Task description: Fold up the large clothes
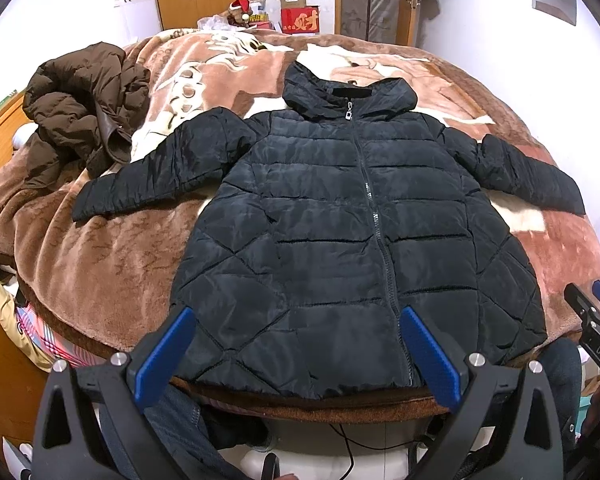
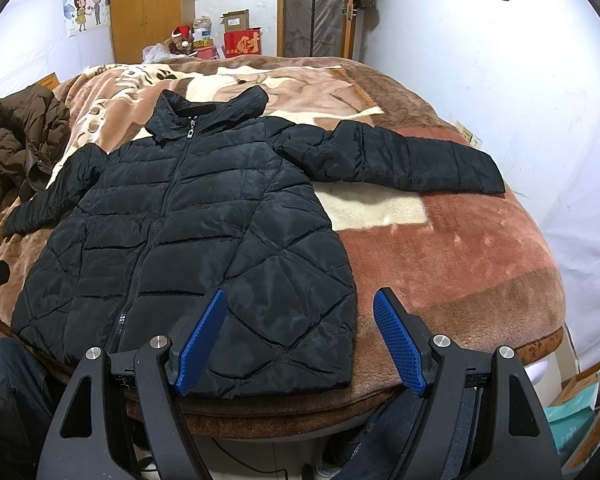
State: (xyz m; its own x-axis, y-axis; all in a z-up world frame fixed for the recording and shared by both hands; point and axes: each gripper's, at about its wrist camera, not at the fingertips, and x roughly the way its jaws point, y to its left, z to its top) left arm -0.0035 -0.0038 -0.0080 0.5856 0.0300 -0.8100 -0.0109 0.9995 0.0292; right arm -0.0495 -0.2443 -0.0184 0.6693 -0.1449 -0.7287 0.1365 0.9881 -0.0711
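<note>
Black puffer jacket (image 1: 340, 220) lies flat on bed (image 1: 112, 264); our left gripper (image 1: 296, 344) and right gripper (image 2: 300, 336) hover spread, empty. Slick padding may slip or spring unfolded.

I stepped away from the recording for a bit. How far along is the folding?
Done: the black jacket lies spread flat on the blanket, zipped, with both sleeves out.
In hand: nothing; the left gripper and right gripper hover at the hem with jaws open.
Left: no fold is made yet, and the brown coat lies crumpled.
</note>
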